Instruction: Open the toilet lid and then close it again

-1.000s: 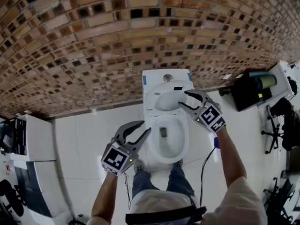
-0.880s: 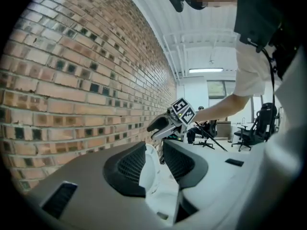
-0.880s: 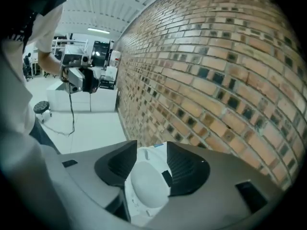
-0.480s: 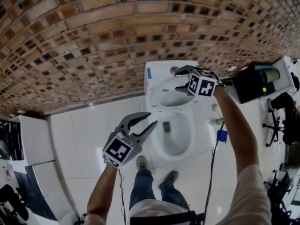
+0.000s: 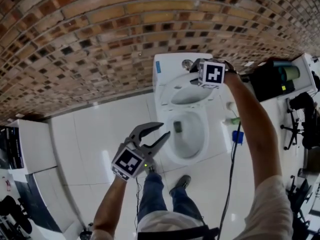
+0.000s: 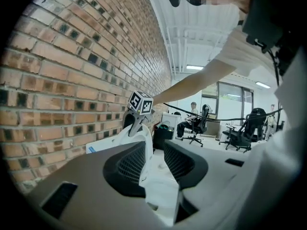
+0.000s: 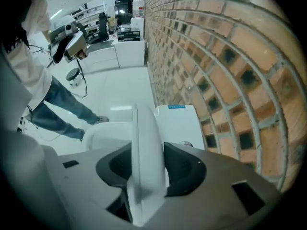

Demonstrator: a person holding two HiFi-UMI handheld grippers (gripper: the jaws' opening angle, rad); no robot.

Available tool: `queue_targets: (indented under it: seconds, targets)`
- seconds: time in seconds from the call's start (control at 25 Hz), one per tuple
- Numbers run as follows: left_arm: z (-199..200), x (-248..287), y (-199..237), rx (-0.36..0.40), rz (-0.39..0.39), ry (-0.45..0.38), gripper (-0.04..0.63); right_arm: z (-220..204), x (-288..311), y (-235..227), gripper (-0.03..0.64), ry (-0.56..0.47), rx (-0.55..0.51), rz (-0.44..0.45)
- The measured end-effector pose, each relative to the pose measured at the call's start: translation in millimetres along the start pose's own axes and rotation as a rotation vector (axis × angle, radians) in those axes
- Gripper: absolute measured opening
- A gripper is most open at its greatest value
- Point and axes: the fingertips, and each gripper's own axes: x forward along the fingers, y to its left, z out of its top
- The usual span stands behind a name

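The white toilet (image 5: 192,146) stands against the brick wall with its lid (image 5: 186,96) raised in front of the tank (image 5: 167,66). My right gripper (image 5: 195,74) points down onto the lid's top edge. Its jaws have just been closing, and in the right gripper view (image 7: 146,162) both pads press on the lid (image 7: 144,128) edge. My left gripper (image 5: 164,130) hangs open with nothing between its fingers, over the floor left of the bowl. In the left gripper view (image 6: 154,152) the lid (image 6: 139,140) shows some way ahead, with the right gripper (image 6: 136,121) on it.
The brick wall (image 5: 100,44) runs behind the tank, which has a flush button (image 5: 187,63) on top. A black bin (image 5: 270,86) and office chairs (image 5: 300,129) stand to the right, white cabinets (image 5: 30,144) to the left. A blue object (image 5: 238,136) and a cable lie right of the bowl.
My right gripper has gone from over the bowl to the lid's top edge by the tank, tipped downward and closed on it. The left gripper has sunk a little.
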Motion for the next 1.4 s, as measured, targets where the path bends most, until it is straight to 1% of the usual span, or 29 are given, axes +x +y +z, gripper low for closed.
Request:
queue_targets:
  seconds: [0.08, 0.2, 0.28, 0.4, 0.56, 0.6, 0.72, 0.84, 0.92, 1.0, 1.08, 1.16, 1.24, 1.28, 1.32, 1.4]
  targets:
    - [1.6, -2.3, -7.9, -0.001, 0.0, -0.001, 0.117, 1.5, -4.9, 15.8, 0.164, 0.02, -0.045, -0.012]
    - [4.6, -5.8, -18.8, 0.026, -0.007, -0.01, 0.117, -5.8, -14.7, 46.6, 0.161, 0.066, -0.079, -0.102]
    - [8.5, -7.9, -27.0, 0.035, -0.001, -0.022, 0.117, -10.8, -13.9, 81.1, 0.161, 0.073, -0.106, -0.163]
    - [10.5, -7.9, -45.7, 0.042, 0.002, -0.024, 0.117, -2.5, -20.9, 146.2, 0.163, 0.048, -0.129, -0.302]
    - [3.4, -0.5, -80.5, 0.053, 0.004, -0.028, 0.117, -8.0, -7.1, 224.7, 0.164, -0.003, -0.174, -0.564]
    - [-0.7, 1.3, -89.7, 0.05, 0.007, -0.033, 0.117, -10.4, 0.3, 245.7, 0.164, -0.009, -0.181, -0.616]
    - [-20.0, 4.9, -118.1, 0.031, 0.015, -0.037, 0.117, -20.2, 34.1, 313.5, 0.172, -0.002, -0.187, -0.699]
    - [-48.3, 9.9, -145.1, -0.002, 0.028, -0.05, 0.117, -35.2, 74.0, 366.3, 0.183, 0.008, -0.196, -0.771]
    - [-72.5, 11.9, -159.2, -0.03, 0.048, -0.052, 0.117, -44.8, 104.1, 395.8, 0.197, 0.001, -0.195, -0.784]
    - [-98.1, 13.6, -167.6, -0.062, 0.075, -0.047, 0.117, -54.6, 137.8, 420.8, 0.235, -0.01, -0.191, -0.769]
    - [-121.7, 14.0, -170.4, -0.093, 0.103, -0.034, 0.117, -61.4, 169.9, 438.0, 0.267, -0.032, -0.196, -0.775]
    - [-140.8, 12.3, -171.2, -0.099, 0.126, -0.018, 0.117, -64.7, 194.6, 448.5, 0.276, -0.051, -0.211, -0.805]
    - [-152.5, 12.0, -171.6, -0.093, 0.147, -0.017, 0.117, -69.8, 210.6, 454.1, 0.287, -0.049, -0.221, -0.82]
    - [-155.6, 11.8, -171.6, -0.094, 0.158, -0.021, 0.117, -72.0, 217.1, 456.9, 0.291, -0.048, -0.22, -0.812]
    - [-157.6, 11.3, -171.8, -0.095, 0.169, -0.025, 0.117, -73.5, 224.5, 461.5, 0.296, -0.049, -0.215, -0.784]
    - [-158.2, 9.8, -173.2, -0.095, 0.187, -0.032, 0.117, -75.9, 243.0, 478.0, 0.332, -0.05, -0.204, -0.682]
